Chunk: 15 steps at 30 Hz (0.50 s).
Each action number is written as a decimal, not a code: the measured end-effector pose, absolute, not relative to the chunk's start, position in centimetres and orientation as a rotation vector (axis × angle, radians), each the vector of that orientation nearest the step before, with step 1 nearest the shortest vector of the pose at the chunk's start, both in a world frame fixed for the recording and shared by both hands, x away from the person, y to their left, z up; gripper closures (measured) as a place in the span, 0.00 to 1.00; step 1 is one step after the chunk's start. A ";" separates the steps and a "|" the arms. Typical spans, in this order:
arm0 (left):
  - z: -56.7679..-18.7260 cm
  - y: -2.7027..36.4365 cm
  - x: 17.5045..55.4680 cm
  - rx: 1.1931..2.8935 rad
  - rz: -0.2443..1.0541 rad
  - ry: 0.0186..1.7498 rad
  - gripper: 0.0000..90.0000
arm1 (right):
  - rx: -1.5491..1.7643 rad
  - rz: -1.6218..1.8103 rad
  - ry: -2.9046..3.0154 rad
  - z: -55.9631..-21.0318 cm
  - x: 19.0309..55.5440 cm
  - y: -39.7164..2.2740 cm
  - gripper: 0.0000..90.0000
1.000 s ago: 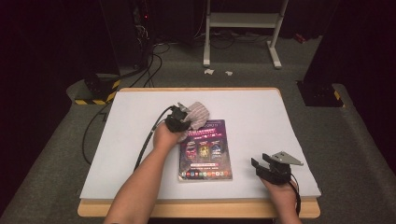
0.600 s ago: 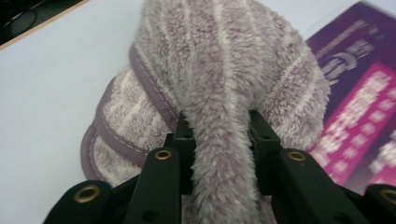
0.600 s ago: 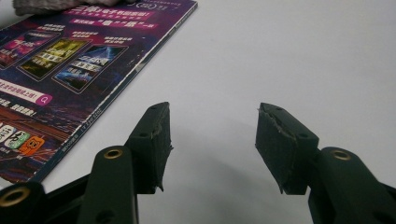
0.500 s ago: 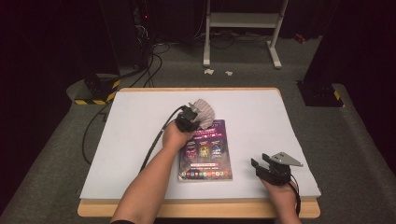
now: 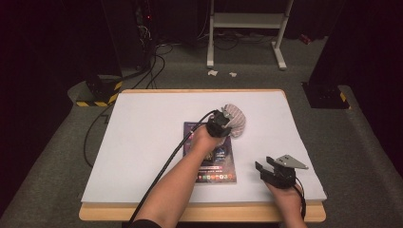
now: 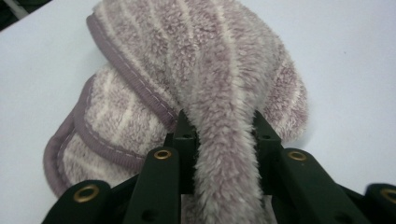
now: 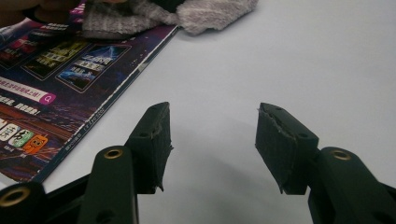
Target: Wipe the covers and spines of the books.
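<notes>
White table point(image 5: 142, 142), dark room behind. Left gripper point(image 5: 223, 124) clamped on striped cloth point(image 5: 236, 118), bunched betw. its jaws at the far right corner of magazine point(image 5: 219, 164). Right gripper point(image 5: 267, 167) jaws apart w/ nothing betw. them, near table's front edge, well apart from cloth.

High cam overhead; tong cams close, prob. low.

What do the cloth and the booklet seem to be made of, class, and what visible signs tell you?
Cloth: likely soft terry or fleece fabric; fuzzy striped pile, stitched hem. Booklet: probably glossy printed paper; thin flat cover, bright print, slight sheen.
</notes>
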<state>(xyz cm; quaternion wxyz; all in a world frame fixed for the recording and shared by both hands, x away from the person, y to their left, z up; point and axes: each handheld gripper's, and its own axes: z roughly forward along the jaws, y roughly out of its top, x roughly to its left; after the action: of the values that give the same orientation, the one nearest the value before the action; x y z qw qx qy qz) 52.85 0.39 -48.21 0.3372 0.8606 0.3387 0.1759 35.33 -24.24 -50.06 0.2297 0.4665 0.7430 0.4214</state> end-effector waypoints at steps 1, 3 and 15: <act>-48.2 1.0 52.9 2.240 0.459 0.891 0.78 | 1.283 1.158 2.045 -50.1 35.3 -24.2 0.51; -48.3 2.6 52.9 2.235 0.475 0.907 0.78 | 1.282 1.152 2.049 -50.1 35.4 -24.2 0.51; -48.1 13.0 52.6 2.189 0.560 1.090 0.78 | 1.287 1.127 2.051 -50.1 35.4 -24.0 0.51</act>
<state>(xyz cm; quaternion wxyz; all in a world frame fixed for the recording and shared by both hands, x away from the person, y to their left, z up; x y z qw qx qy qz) 52.55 12.97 -48.15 0.3113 0.8292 0.4129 0.2121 35.44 -24.05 -50.10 0.2332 0.4687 0.7467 0.4103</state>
